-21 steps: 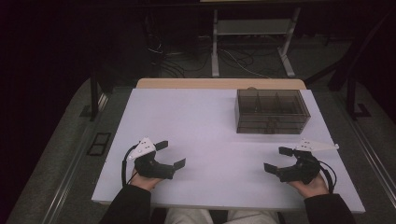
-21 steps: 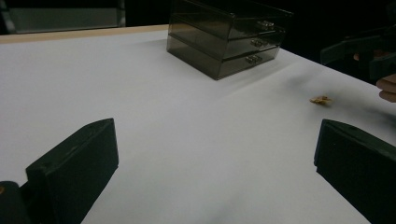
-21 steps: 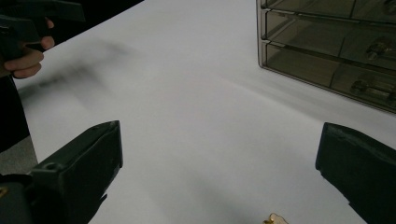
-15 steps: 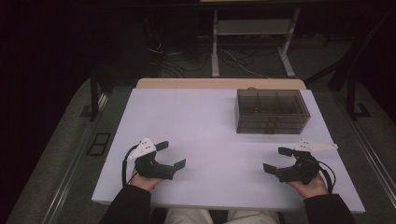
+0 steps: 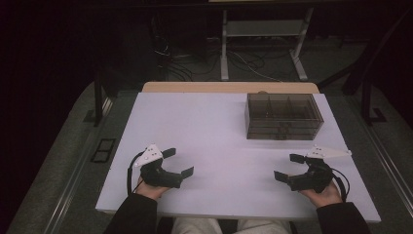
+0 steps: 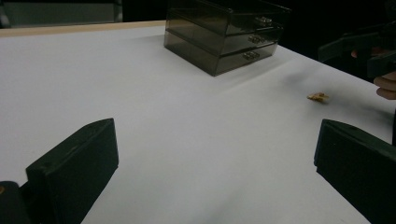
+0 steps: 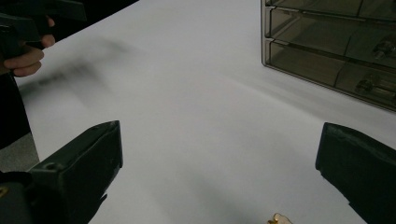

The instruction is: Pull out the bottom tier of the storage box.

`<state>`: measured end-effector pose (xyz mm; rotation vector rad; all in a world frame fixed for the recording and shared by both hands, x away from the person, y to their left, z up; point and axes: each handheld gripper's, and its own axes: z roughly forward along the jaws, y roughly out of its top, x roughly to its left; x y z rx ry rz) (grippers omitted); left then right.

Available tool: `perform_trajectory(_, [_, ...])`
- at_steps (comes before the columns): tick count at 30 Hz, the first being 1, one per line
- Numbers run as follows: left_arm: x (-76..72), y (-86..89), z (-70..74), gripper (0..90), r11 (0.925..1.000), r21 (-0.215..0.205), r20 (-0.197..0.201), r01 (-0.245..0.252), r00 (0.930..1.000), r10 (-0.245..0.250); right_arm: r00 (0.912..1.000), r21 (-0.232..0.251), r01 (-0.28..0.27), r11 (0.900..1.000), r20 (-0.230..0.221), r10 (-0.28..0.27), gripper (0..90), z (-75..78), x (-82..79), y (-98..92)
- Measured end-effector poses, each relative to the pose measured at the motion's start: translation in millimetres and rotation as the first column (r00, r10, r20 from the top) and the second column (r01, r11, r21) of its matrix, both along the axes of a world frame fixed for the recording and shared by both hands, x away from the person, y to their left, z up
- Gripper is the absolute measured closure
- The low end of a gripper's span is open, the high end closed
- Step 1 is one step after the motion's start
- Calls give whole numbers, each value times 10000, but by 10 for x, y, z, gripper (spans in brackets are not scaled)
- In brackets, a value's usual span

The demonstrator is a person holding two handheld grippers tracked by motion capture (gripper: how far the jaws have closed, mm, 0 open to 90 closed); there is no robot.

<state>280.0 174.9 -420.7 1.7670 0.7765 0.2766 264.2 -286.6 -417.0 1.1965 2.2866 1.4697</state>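
The drawer box (image 5: 284, 116) sits at the counter's (image 5: 204, 136) far right, shut, while I hold both the left gripper (image 5: 178, 163) and right gripper (image 5: 288, 167) low, fingers apart and empty, so next I probably reach for a drawer handle.

We hold the left hand-held gripper (image 5: 178, 162) and right hand-held gripper (image 5: 290, 167) low over the near surface (image 5: 214, 141), well apart, jaws wide open, pointing inward.
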Motion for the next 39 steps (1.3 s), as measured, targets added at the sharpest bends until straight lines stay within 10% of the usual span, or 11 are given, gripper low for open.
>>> perform_trajectory(39, [-68, -49, -47, 0, 9993, 20, -420, 361, 9985, -359, 9977, -315, -335, 9989, -602, 315, 4, 317, 155, 38])
